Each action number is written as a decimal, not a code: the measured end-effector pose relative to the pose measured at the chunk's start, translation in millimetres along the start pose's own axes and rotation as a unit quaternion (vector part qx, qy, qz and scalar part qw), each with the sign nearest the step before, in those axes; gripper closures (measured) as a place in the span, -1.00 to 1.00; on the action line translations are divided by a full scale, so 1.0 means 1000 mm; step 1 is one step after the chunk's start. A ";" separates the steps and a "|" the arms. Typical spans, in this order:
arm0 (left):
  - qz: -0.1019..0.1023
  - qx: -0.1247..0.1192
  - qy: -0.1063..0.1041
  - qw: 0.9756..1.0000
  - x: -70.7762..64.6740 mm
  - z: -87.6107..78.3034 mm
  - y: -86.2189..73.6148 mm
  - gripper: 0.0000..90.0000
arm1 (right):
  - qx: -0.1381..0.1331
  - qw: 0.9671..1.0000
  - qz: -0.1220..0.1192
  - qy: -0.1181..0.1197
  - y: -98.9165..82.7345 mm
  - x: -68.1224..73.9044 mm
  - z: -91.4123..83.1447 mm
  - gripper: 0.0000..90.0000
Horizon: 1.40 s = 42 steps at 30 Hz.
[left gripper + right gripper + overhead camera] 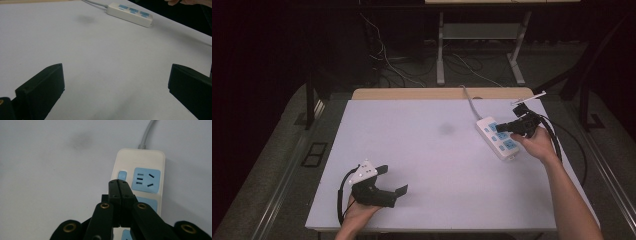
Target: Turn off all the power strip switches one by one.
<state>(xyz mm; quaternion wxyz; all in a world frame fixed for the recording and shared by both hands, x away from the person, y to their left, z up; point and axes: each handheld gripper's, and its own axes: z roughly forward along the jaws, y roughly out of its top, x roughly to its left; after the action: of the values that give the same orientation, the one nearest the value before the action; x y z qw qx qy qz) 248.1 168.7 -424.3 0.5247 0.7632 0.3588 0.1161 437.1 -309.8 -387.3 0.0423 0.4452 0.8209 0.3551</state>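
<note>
One closed right claw [118, 182] directly above power strip [147, 165], beside its switch.

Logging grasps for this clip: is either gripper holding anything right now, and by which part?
Nothing is held. The right gripper is shut empty over the power strip; the left gripper is open above the table.

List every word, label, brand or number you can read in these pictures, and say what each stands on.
None can be read.
Power strip: no print shows on its white case, blue socket faces or blue switch.
Right gripper and left gripper: no markings.
Table: plain.
</note>
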 end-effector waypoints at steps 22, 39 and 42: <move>0.000 0.000 -0.001 1.000 0.002 0.000 0.000 -1.00 | 0.023 1.000 -0.007 -0.004 0.029 -0.001 0.021 1.00; 0.002 0.000 -0.001 1.000 0.002 0.001 0.001 -1.00 | 0.044 0.999 -0.006 -0.003 0.027 -0.003 0.041 1.00; 0.002 0.000 -0.001 1.000 0.002 0.000 0.001 -1.00 | 0.048 0.999 -0.006 -0.003 0.027 -0.003 0.044 1.00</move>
<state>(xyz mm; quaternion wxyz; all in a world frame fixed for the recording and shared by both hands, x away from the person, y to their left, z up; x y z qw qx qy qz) 250.2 169.7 -424.3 0.5247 0.7641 0.3566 0.1168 474.3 -278.4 -404.1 0.0257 0.4432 0.8393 0.3137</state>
